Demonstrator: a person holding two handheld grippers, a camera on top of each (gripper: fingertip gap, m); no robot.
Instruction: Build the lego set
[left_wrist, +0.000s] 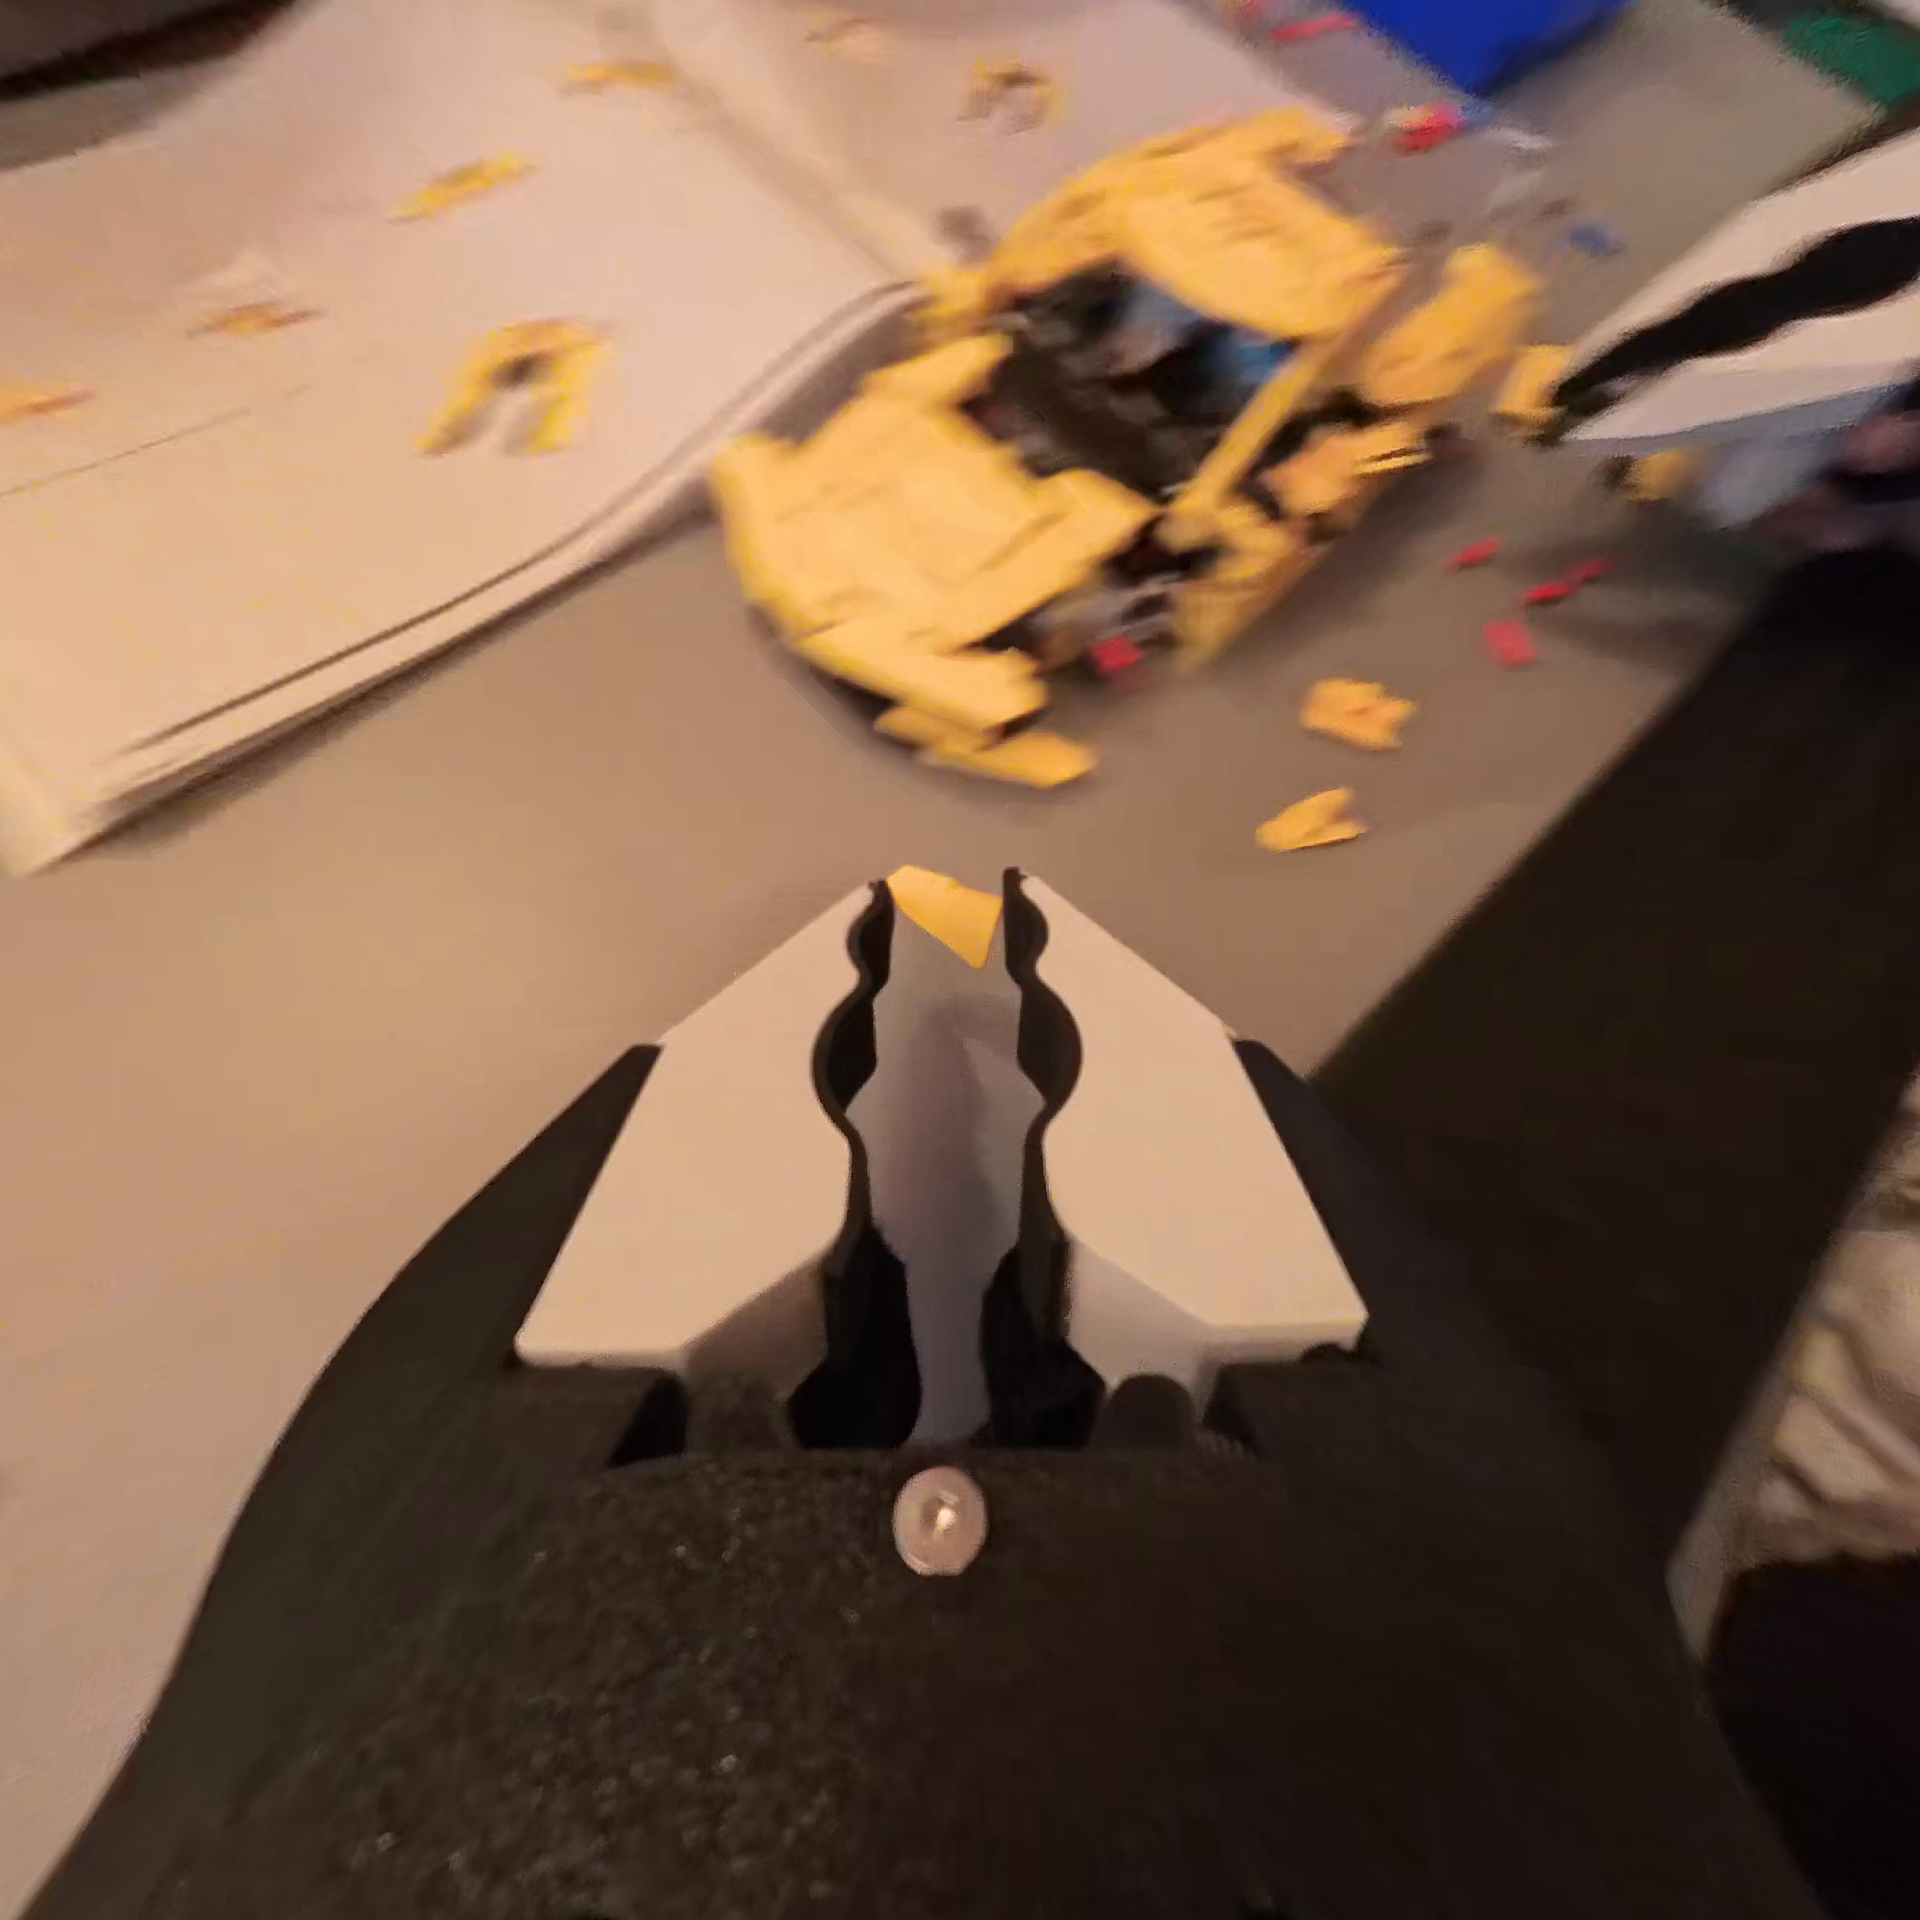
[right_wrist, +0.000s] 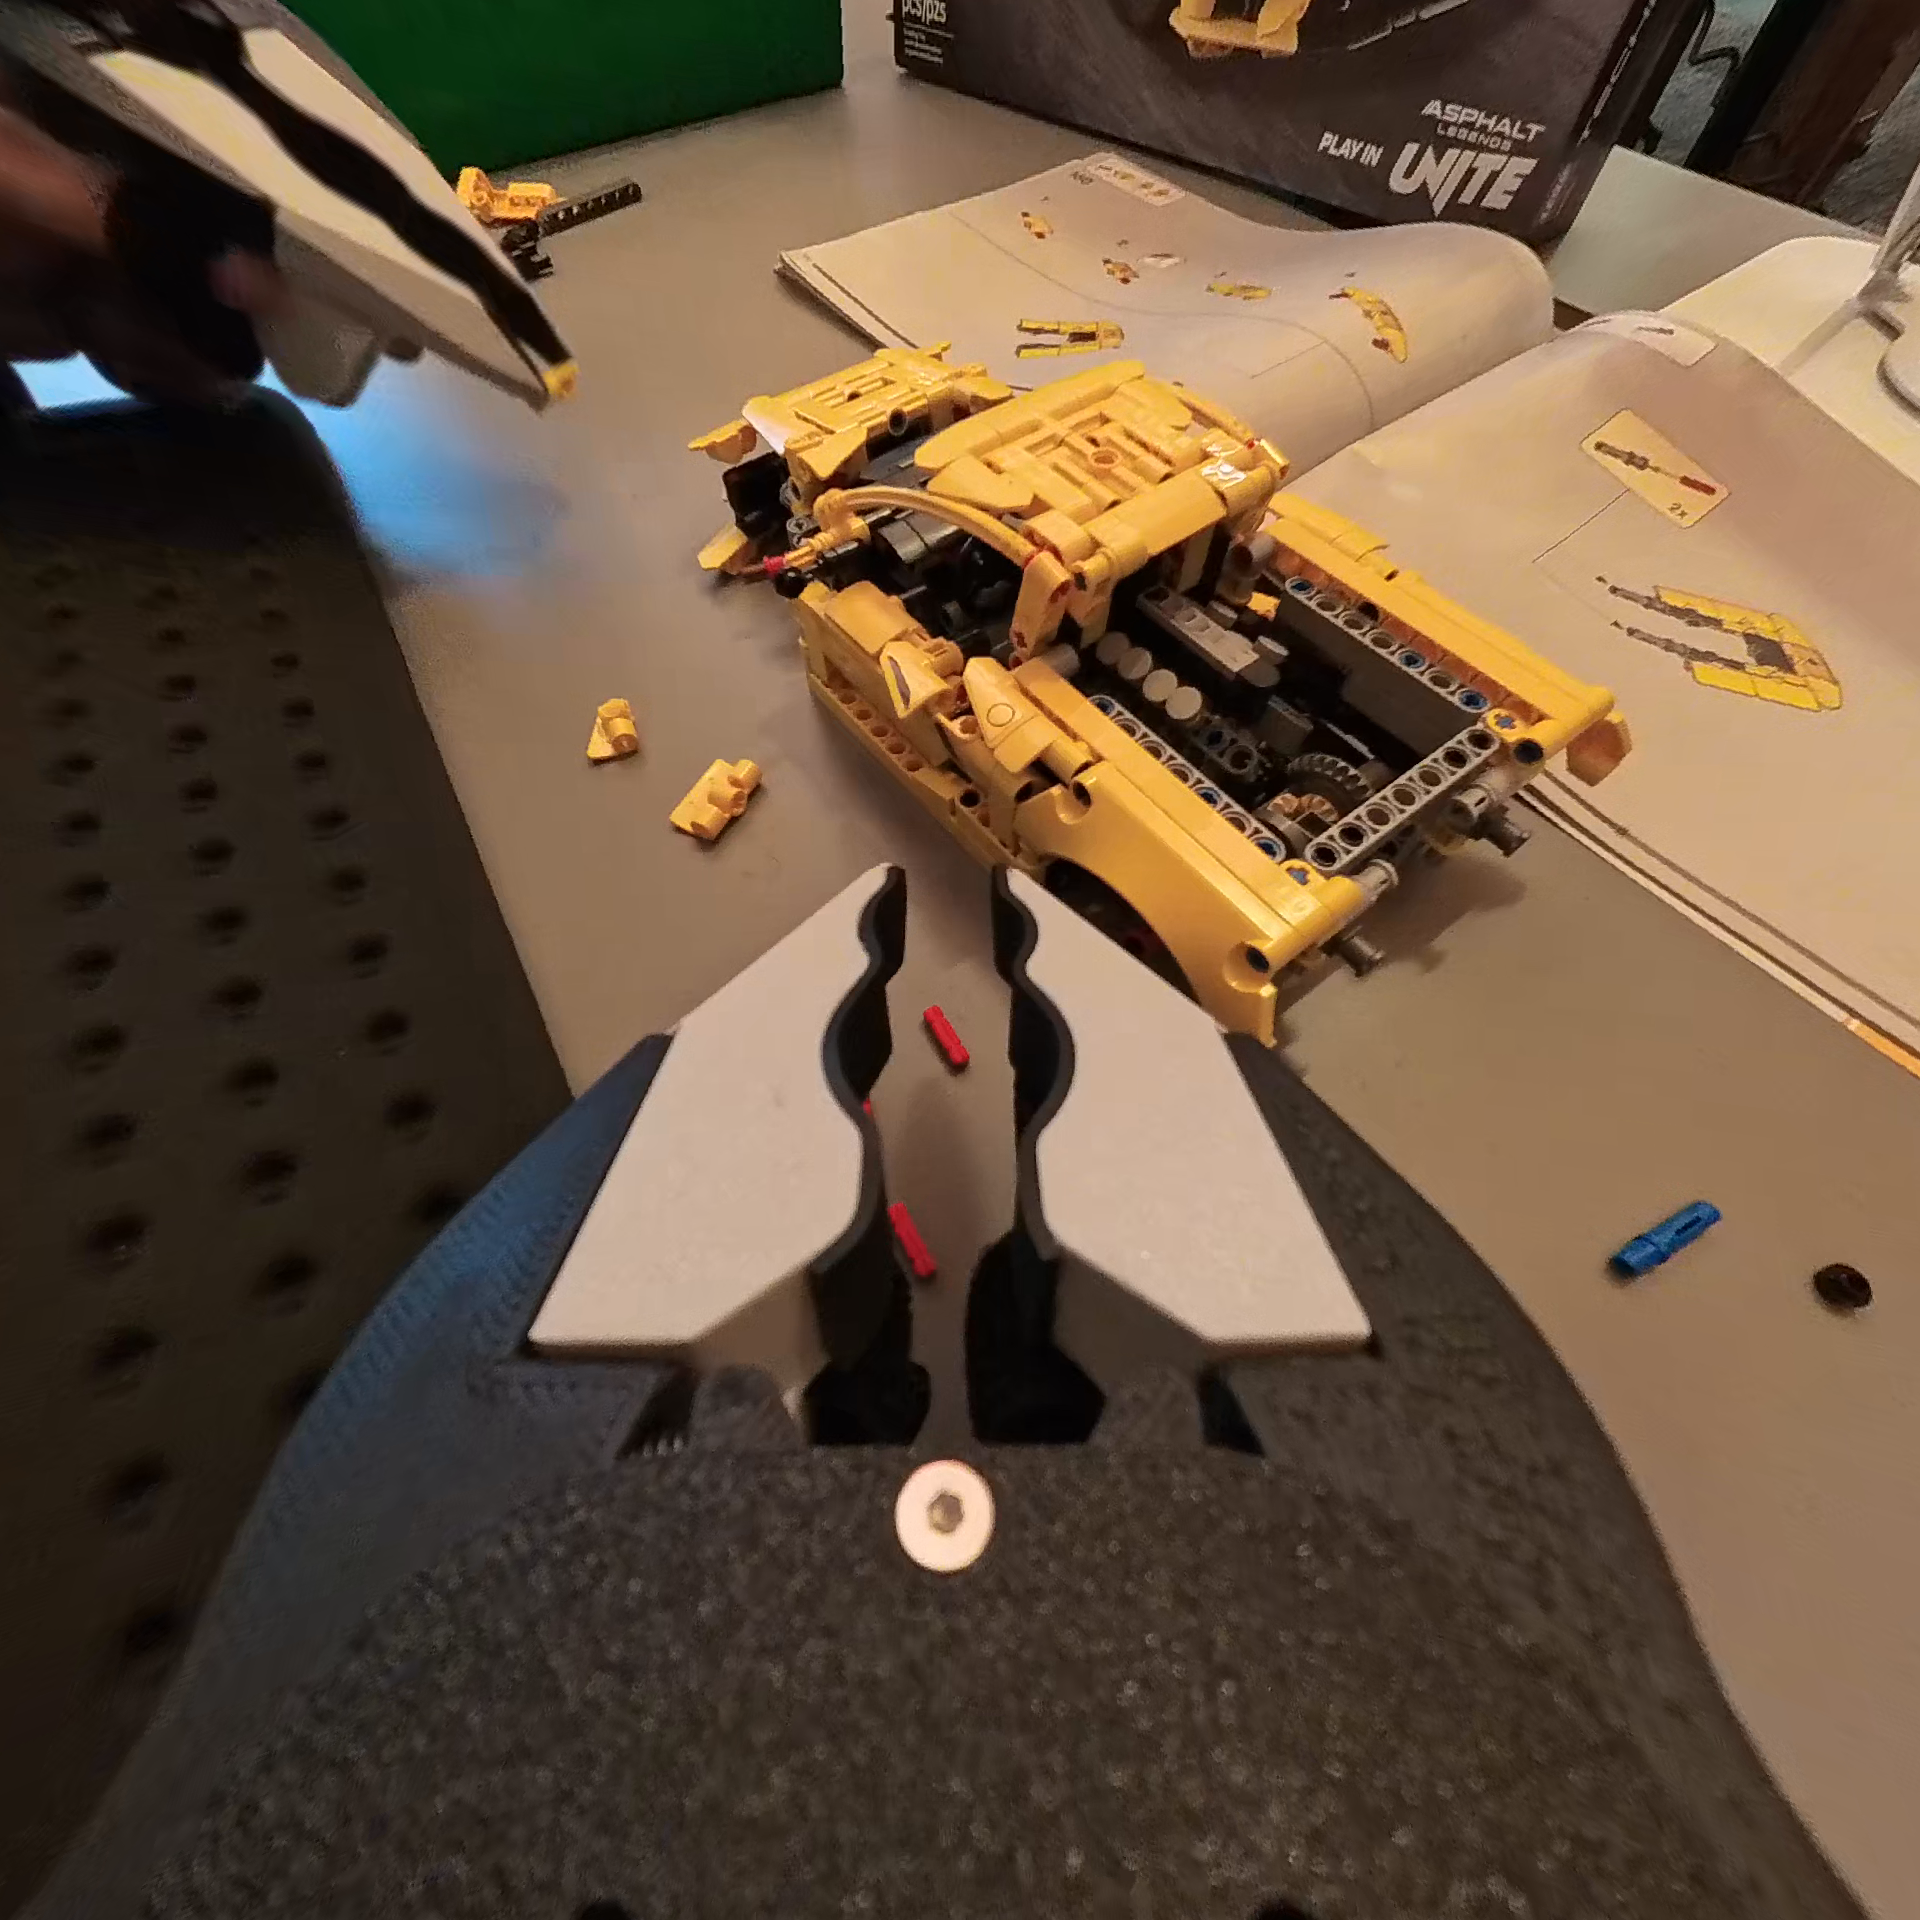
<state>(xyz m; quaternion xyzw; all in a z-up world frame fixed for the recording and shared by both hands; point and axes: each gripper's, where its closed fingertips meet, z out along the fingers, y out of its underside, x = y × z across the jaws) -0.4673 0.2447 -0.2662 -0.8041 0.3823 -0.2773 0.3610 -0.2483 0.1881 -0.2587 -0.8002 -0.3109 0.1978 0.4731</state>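
A part-built yellow Lego car (right_wrist: 1122, 665) lies on the grey table (right_wrist: 644, 582), its engine bay and rear frame uncovered. It is blurred in the left wrist view (left_wrist: 1091, 488). My left gripper (left_wrist: 948, 883) is shut on a small yellow piece (left_wrist: 951, 914) and is held above the table short of the car. It shows at the upper left of the right wrist view (right_wrist: 551, 379) with the piece at its tip. My right gripper (right_wrist: 948, 883) is slightly open and empty, low by the car's near side. A red pin (right_wrist: 945, 1036) lies on the table between its fingers.
An open instruction booklet (right_wrist: 1455, 343) lies behind and right of the car, and the set's box (right_wrist: 1351, 94) stands beyond it. Loose yellow pieces (right_wrist: 715, 798), a second red pin (right_wrist: 912, 1238) and a blue pin (right_wrist: 1662, 1252) lie around. A dark perforated surface (right_wrist: 208, 935) borders the table's left. Spacing between my two grippers at the tips: around 25 centimeters.
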